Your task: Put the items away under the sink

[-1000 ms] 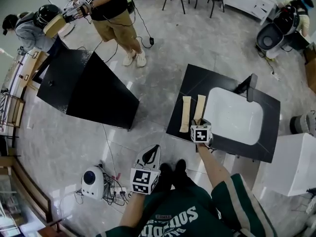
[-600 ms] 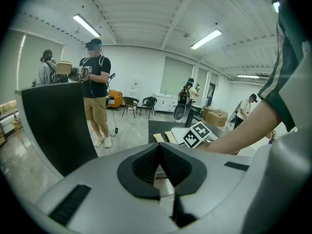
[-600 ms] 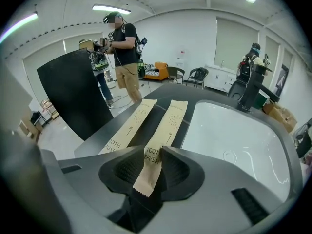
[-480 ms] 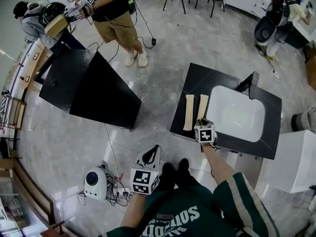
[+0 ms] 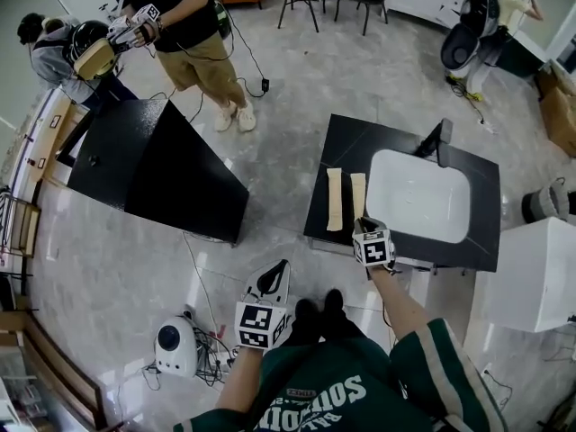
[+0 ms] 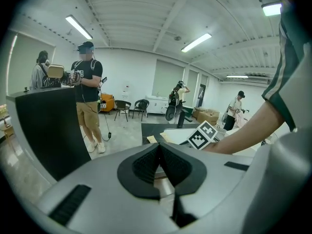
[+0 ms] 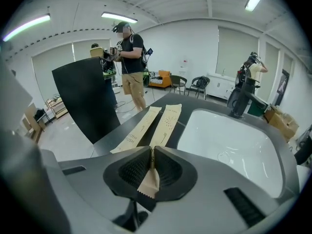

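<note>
right gripper [image 7: 151, 150]: nearly shut, pads pressing both faces of the near end of a paper packet [image 7: 165, 121]; jaws just been closing onto it.
paper packet: runs away from the pads along the black desk [image 5: 346, 142], just left of the white sink [image 7: 234, 140]; zigzag-cut tail pokes out behind the pads.
second packet [image 7: 139, 126]: lies flat on the desk just beside the paper packet, parallel to it, on the side away from the sink; touched by neither gripper.
right hand pose: reaches forward over the desk's near edge, bare forearm [image 5: 396, 300] stretched out, gripper tilted steeply down at the desk.
left gripper [image 6: 159, 147]: fully shut, pads together, nothing between them.
left hand pose: hangs low at the person's left over the pale floor [image 5: 135, 268], well apart from the desk, pointing slightly downward.
change from a second ago: right gripper sits at the same near end of the paper packet as before, now clamped on it; left gripper keeps much the same spot; both packets keep their side-by-side order by the sink.
</note>
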A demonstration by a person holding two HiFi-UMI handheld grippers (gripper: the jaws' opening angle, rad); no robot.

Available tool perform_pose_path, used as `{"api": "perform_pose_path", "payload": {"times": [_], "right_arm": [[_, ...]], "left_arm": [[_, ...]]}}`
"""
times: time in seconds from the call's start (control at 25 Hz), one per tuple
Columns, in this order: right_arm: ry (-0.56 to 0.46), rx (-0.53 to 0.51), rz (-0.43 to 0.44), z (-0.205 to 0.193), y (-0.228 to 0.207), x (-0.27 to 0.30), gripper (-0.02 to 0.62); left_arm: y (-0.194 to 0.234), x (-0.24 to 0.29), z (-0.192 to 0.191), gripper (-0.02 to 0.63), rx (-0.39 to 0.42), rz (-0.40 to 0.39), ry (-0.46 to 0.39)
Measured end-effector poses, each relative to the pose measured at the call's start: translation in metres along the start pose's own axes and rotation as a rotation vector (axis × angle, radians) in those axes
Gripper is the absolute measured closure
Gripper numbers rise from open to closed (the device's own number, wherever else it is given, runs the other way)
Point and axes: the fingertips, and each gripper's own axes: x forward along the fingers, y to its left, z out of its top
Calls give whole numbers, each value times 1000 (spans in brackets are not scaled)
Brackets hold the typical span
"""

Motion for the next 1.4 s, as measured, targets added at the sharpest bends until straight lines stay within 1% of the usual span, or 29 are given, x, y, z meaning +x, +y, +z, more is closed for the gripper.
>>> {"api": "perform_pose_path", "payload": {"times": [0.2, 0.4, 0.6, 0.84, 1.2, 1.4], "right_arm": [[-51, 46, -13, 5, 4, -44, 538], [-133, 114, -44, 3, 3, -95, 538], [-177, 147, -82, -17, -4, -142, 540], [-185, 174, -136, -63, -19, -188, 540], [-187, 185, -111, -149, -38, -246, 540], [-170, 184, -95, -207, -48, -282, 541]], "left_arm": [[-12, -1, 2, 595, 33, -71, -15], [-34, 7, 3, 595, 74, -172, -32], [-68, 15, 3, 595, 116, -267, -37], [-121, 19, 0, 595, 147, -350, -34], [-210, 16, -22, 595, 160, -369, -6], [-264, 6, -44, 595, 146, -362, 14]]}}
